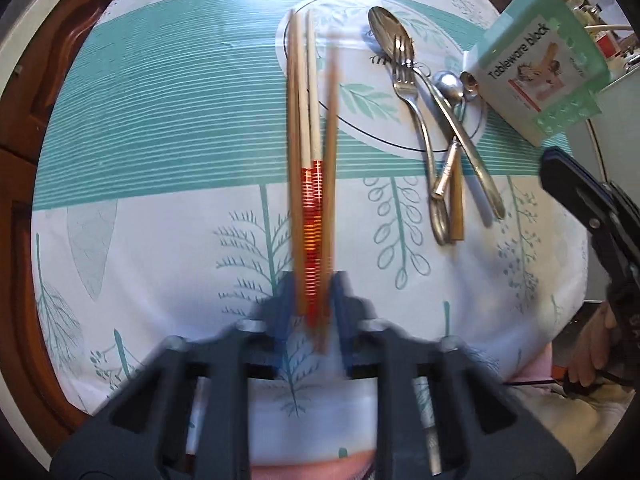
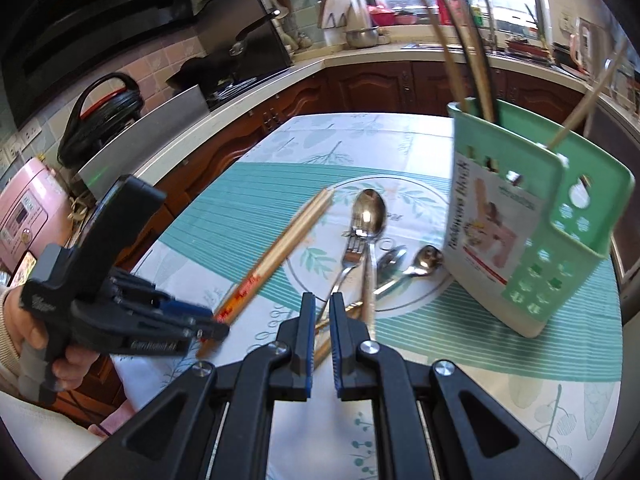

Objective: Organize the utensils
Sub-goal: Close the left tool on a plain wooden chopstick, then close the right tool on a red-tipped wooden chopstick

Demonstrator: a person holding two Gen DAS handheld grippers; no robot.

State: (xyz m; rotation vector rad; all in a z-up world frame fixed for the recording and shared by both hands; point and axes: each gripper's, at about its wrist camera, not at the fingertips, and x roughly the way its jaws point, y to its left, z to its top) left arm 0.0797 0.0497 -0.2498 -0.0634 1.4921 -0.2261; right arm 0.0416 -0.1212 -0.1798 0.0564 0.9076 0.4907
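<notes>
L tongs (image 1: 312, 300) clamp wooden chopsticks (image 1: 306, 120) w/ red-banded ends. R tongs (image 2: 322, 312) nearly closed, empty, over steel spoons & fork (image 2: 352, 256). Green plastic holder (image 2: 560, 240) labelled "Tableware block".

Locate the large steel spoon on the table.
The large steel spoon lies near the tablecloth's middle in both views, its bowl under the fork tines, between the chopsticks and the green utensil holder.

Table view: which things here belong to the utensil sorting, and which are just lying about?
Job: chopsticks in the left gripper; fork; large spoon; small spoons; green utensil holder.

Lying about: pink appliance; cable reel; pots.
</notes>
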